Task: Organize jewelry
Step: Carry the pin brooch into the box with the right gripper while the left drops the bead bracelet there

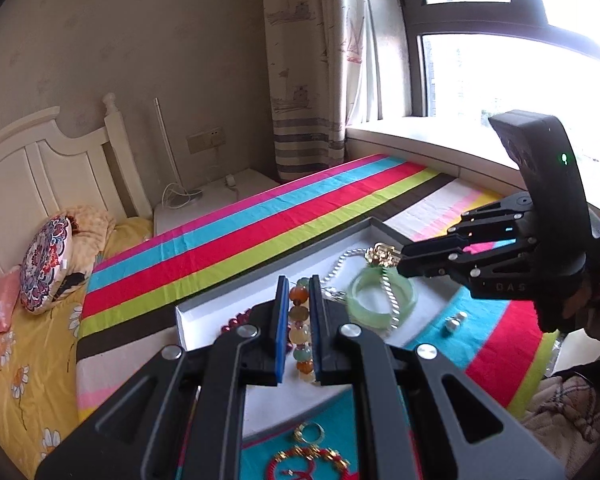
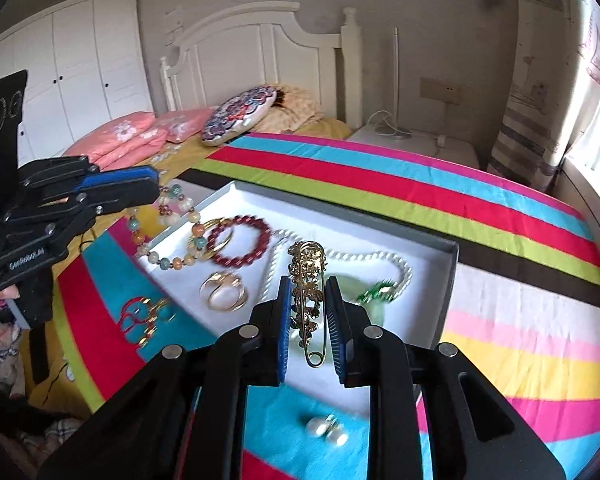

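A shallow white tray [image 2: 440, 240] [image 1: 204, 308] lies on the striped bedspread. My left gripper [image 1: 299, 292] is shut on a multicoloured bead bracelet [image 1: 300, 320], which hangs over the tray's left edge in the right wrist view [image 2: 172, 240]. My right gripper [image 2: 308, 296] is shut on a gold brooch pin [image 2: 310, 280] above the tray; it also shows in the left wrist view [image 1: 384, 254]. In the tray lie a red bead bracelet [image 2: 240, 242], a pearl necklace [image 2: 372, 258], a green jade bangle [image 1: 380, 294] and a gold ring [image 2: 224, 292].
Two pearl earrings [image 2: 328, 430] [image 1: 454, 320] and a red-and-gold ornament [image 2: 144, 316] [image 1: 308, 460] lie on the bedspread outside the tray. Pillows [image 2: 240, 114] and a white headboard [image 2: 260, 52] stand beyond. A window sill [image 1: 420, 136] runs along the right.
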`<state>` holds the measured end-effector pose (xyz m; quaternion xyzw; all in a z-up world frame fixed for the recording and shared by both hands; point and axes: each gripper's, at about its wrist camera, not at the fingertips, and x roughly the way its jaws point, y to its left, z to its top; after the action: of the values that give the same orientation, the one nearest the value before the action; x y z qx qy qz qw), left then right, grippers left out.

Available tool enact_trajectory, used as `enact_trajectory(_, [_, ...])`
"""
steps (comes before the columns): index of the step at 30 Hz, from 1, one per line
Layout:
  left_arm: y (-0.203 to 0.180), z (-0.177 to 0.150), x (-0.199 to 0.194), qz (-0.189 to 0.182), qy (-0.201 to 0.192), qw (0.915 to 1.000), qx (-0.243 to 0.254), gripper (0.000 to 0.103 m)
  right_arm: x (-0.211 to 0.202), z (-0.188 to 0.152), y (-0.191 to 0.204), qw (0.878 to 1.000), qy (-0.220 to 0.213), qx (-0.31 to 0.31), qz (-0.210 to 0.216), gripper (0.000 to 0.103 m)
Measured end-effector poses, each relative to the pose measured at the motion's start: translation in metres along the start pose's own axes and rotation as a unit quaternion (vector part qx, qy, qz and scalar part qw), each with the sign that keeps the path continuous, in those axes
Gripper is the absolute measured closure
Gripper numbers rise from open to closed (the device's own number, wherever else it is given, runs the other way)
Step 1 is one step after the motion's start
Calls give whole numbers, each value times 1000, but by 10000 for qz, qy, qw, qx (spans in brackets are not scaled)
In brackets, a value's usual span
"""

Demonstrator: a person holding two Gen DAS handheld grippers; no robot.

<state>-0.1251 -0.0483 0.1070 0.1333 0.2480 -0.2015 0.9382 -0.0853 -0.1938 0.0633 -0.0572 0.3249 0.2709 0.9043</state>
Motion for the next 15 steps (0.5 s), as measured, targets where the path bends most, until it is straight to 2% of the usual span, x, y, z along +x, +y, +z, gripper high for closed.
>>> enact_trajectory(8, [10,1,34,258,308,9992,44,94,30,22,-20,9994,146,61,-300,80])
enact_trajectory(15, [23,-7,58,378,587,9975,-94,94,57,21,-40,9978,409,183,-498,80])
